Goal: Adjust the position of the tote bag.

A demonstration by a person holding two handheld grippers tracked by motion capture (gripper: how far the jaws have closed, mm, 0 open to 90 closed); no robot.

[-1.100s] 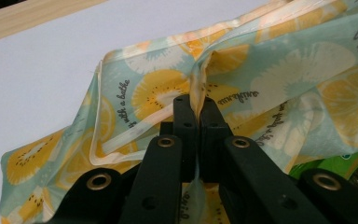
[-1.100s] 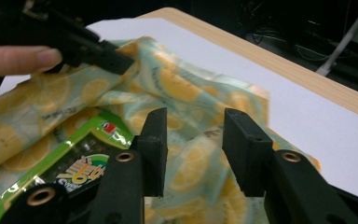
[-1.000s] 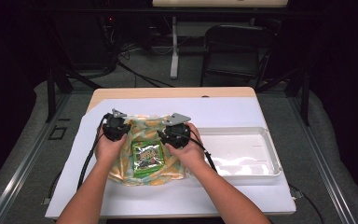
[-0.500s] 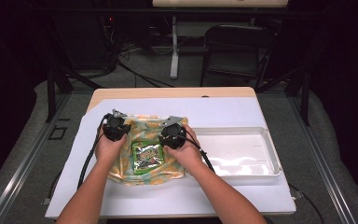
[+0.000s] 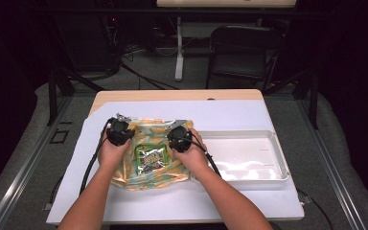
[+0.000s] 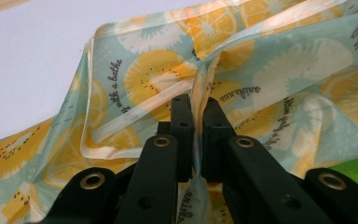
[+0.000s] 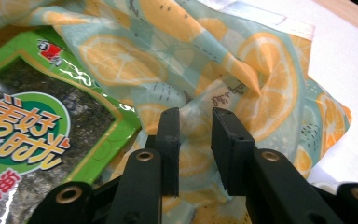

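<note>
A clear bag [image 5: 149, 130] printed with orange slices lies on the white table cover, with a green snack packet [image 5: 151, 157] at its middle. My left gripper [image 5: 120, 132] is at the bag's upper left edge. In the left gripper view its jaws [image 6: 195, 100] are shut on a raised fold of the bag [image 6: 158, 74]. My right gripper [image 5: 179, 138] is over the bag's right side. Its jaws [image 7: 196, 114] have just been closing but still stand apart, with a ridge of the bag [image 7: 182, 46] between them and the snack packet [image 7: 23, 135] to their left.
A white plastic tray [image 5: 278, 158] lies right of the bag, close to my right hand. The white cover [image 5: 230, 112] extends behind the bag to a wooden table edge [image 5: 172, 95]. A dark chair [image 5: 244, 43] stands beyond the table.
My right hand has sunk a little toward the bag's right side. The left hand has stayed where it was, and the bag and packet have kept their place.
</note>
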